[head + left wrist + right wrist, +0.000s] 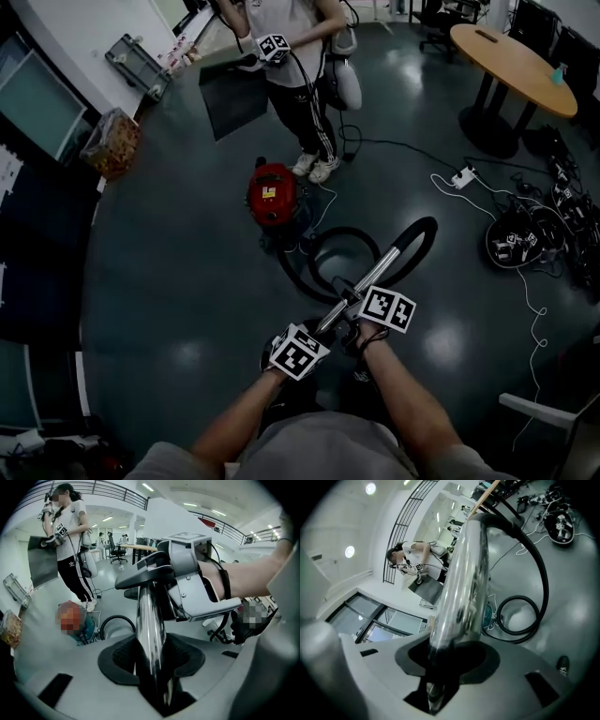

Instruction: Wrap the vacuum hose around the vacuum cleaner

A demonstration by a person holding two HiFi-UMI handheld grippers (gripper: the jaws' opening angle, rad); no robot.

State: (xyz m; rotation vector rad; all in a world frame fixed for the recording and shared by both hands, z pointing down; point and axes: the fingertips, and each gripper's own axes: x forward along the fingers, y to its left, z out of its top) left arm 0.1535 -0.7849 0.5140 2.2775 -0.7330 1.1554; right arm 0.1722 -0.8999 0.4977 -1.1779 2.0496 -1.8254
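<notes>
The red vacuum cleaner (272, 192) stands on the dark floor. Its black hose (342, 246) lies in a loop beside it, then arches up (424, 230) into a chrome tube (375, 274). My left gripper (309, 342) is shut on the tube's lower end (150, 634). My right gripper (373, 305) is shut on the same tube (461, 588) a little higher, close to the left one. The left gripper view shows the right gripper (187, 578) just ahead on the tube. The hose loop (518, 620) and the vacuum's teal base (487, 613) show in the right gripper view.
A person (295, 66) holding a dark board stands just behind the vacuum. A round wooden table (511, 56) is at the far right. A power strip (464, 175), white cables and a pile of black gear (516, 242) lie at the right. A bagged bin (112, 141) stands at the left.
</notes>
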